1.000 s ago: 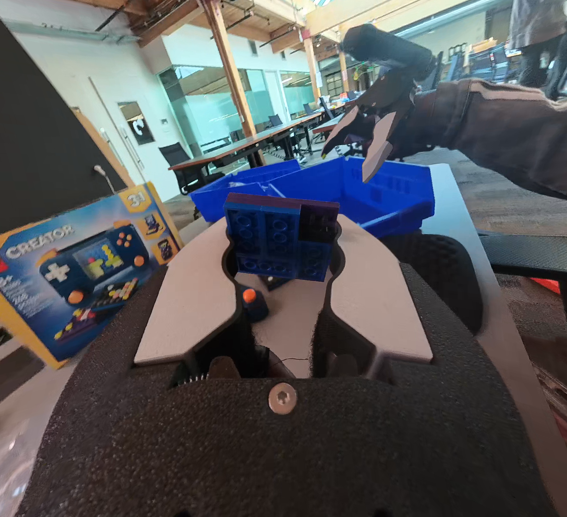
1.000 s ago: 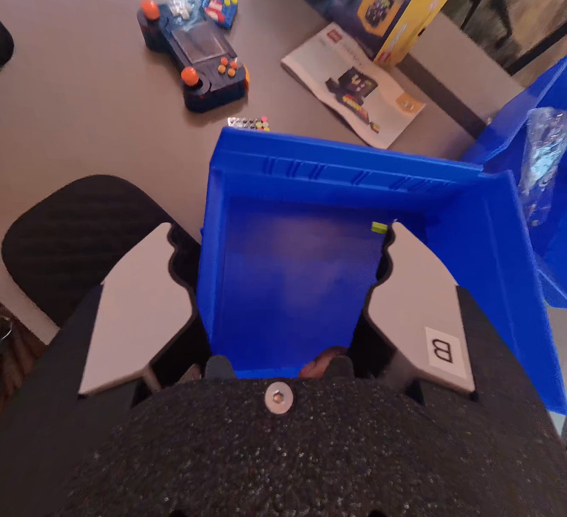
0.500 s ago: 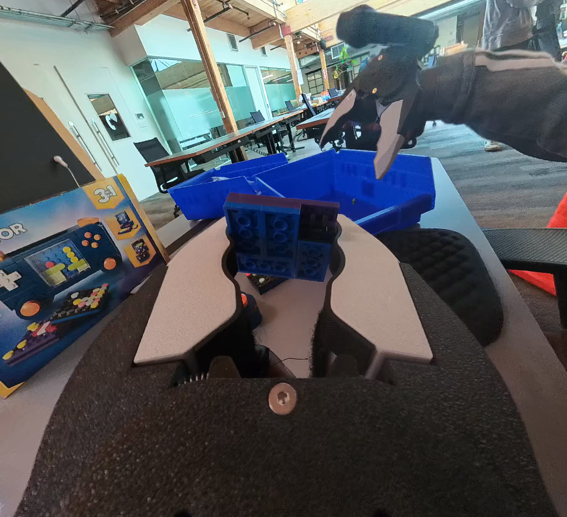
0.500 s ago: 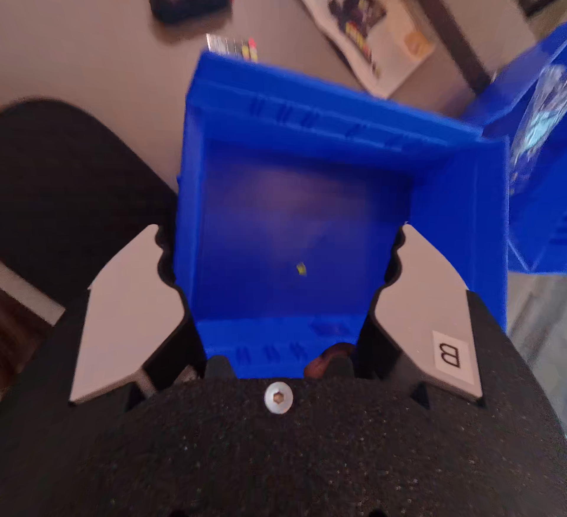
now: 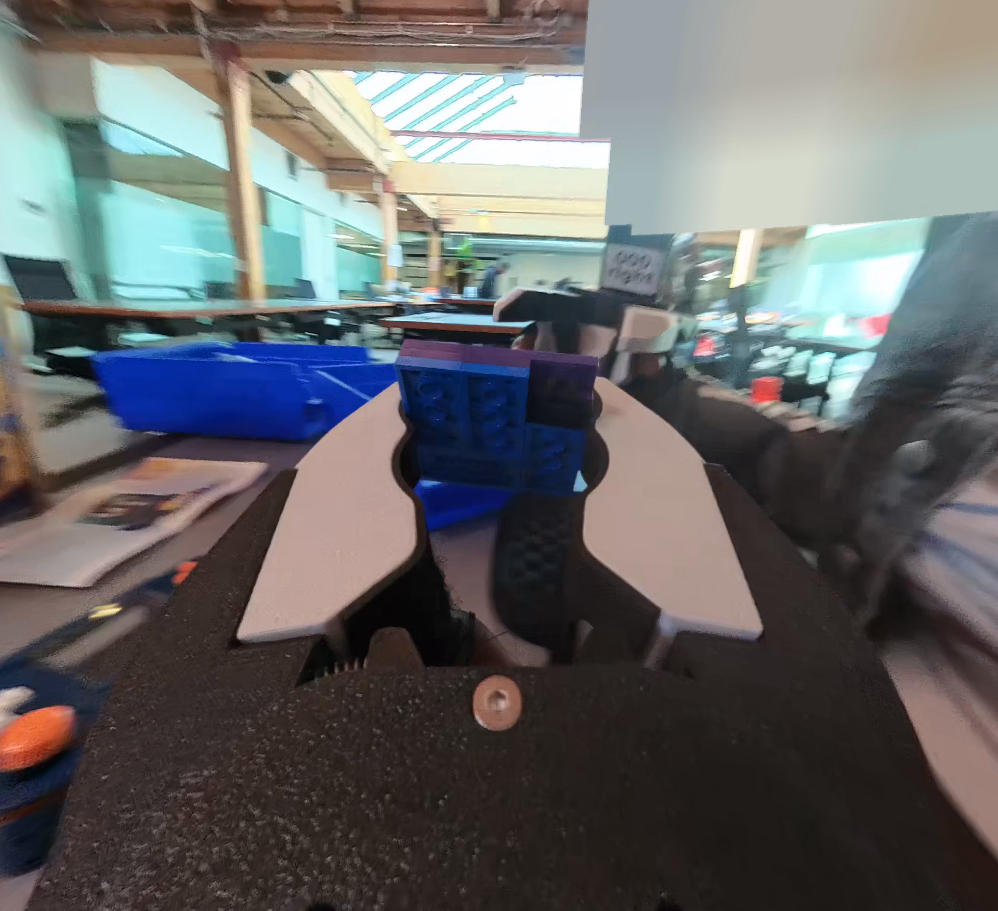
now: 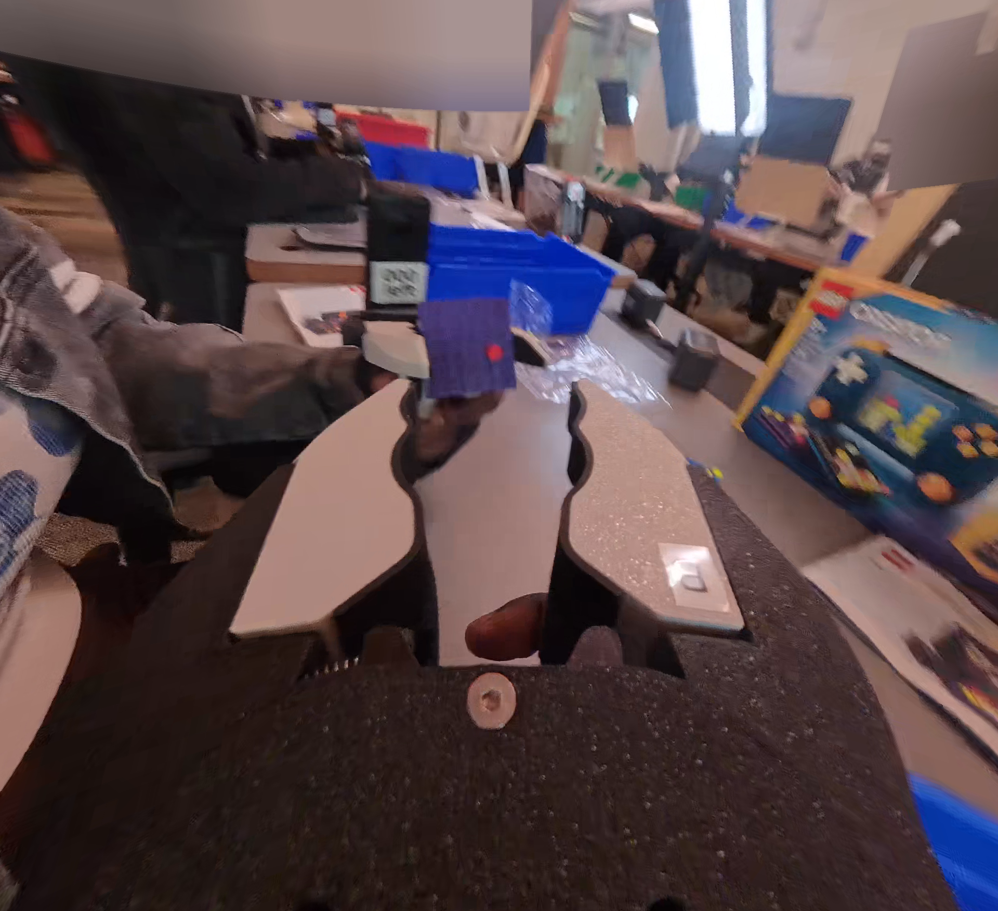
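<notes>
Right wrist view: my spread, empty right gripper (image 6: 489,399) faces the brick plate (image 6: 467,347) pinched upright by my left gripper (image 5: 499,426).

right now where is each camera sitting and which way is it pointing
Left wrist view: sits on the left tongs, looking level across the table toward the blue bins; its own fingers clamp the blue and purple brick plate, with the right tongs just beyond.
Right wrist view: sits on the open right tongs, facing the left tongs, a sleeve and the toy box.
Shared: the brick plate, both tongs.
</notes>
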The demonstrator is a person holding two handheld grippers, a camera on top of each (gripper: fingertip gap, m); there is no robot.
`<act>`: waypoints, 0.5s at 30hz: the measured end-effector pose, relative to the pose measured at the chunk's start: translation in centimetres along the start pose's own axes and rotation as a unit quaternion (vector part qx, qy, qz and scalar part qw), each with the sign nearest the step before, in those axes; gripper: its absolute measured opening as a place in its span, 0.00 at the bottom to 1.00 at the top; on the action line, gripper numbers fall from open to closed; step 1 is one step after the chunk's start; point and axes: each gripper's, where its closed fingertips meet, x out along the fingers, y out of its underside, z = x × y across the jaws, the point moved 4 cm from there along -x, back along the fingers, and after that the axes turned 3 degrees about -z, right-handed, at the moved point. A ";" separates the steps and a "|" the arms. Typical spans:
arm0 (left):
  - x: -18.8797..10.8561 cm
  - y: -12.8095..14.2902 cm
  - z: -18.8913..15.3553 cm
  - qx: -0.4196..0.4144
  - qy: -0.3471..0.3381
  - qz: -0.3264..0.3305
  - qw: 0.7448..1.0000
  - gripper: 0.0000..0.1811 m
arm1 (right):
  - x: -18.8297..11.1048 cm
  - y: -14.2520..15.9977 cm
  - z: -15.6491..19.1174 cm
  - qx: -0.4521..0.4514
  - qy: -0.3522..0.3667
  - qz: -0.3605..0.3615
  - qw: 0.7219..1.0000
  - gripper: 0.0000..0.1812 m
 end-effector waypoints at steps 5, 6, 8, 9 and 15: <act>-0.2 0.2 -0.7 -0.058 0.062 0.015 0.996 0.31 | 3.0 1.1 1.5 0.031 -0.039 -0.018 0.999 0.12; -0.3 0.4 -0.7 -0.034 0.059 0.030 0.997 0.31 | 3.4 1.6 1.3 0.054 -0.038 -0.008 0.998 0.11; -0.5 0.6 -0.8 0.003 0.056 0.051 0.997 0.32 | 4.0 2.4 1.4 0.081 -0.042 -0.008 0.996 0.08; -0.6 0.7 -0.8 0.009 0.056 0.054 0.997 0.32 | 4.3 2.7 1.4 0.089 -0.040 -0.009 0.995 0.06; -0.8 1.5 -1.0 -0.039 0.084 0.094 0.991 0.32 | 4.9 3.7 2.0 0.034 -0.067 0.000 0.997 0.06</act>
